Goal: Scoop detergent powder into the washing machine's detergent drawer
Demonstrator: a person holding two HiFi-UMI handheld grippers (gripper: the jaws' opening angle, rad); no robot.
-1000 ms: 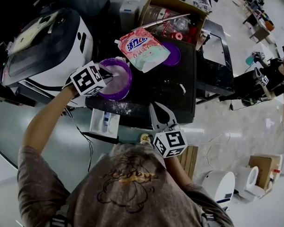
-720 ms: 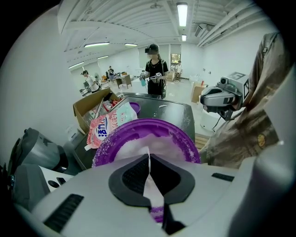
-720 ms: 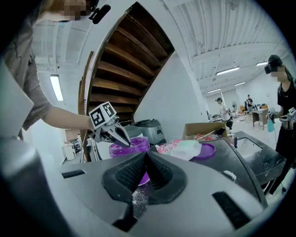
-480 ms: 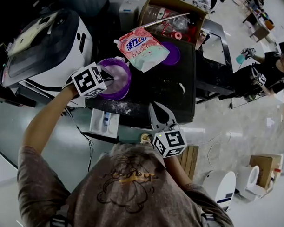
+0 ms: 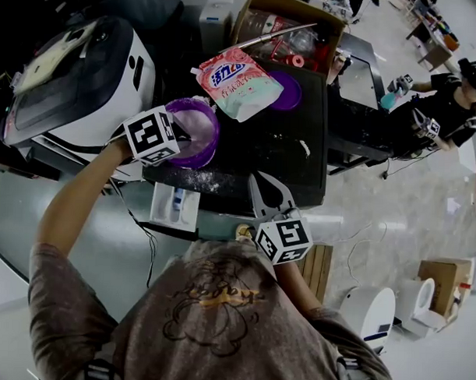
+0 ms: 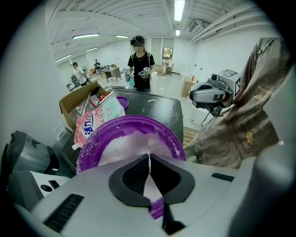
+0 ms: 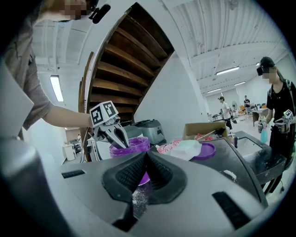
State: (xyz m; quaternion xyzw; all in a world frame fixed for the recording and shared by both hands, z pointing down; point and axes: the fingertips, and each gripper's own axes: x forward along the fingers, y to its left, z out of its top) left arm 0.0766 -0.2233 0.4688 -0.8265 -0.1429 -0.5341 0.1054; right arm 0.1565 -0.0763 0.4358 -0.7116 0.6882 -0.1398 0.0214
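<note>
Powder (image 5: 195, 137) sits in one tub (image 5: 214, 118) beside one pouch (image 5: 240, 80).

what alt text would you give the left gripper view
The left gripper, jaws shut on a thin purple handle, points into a purple bowl of white powder on a dark table. A detergent bag lies behind the bowl; a person in black stands further back.

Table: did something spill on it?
Yes. White powder is scattered along the near edge of the black table, right beside the purple bowl. A small white clump lies farther right. It looks like spilled detergent.
</note>
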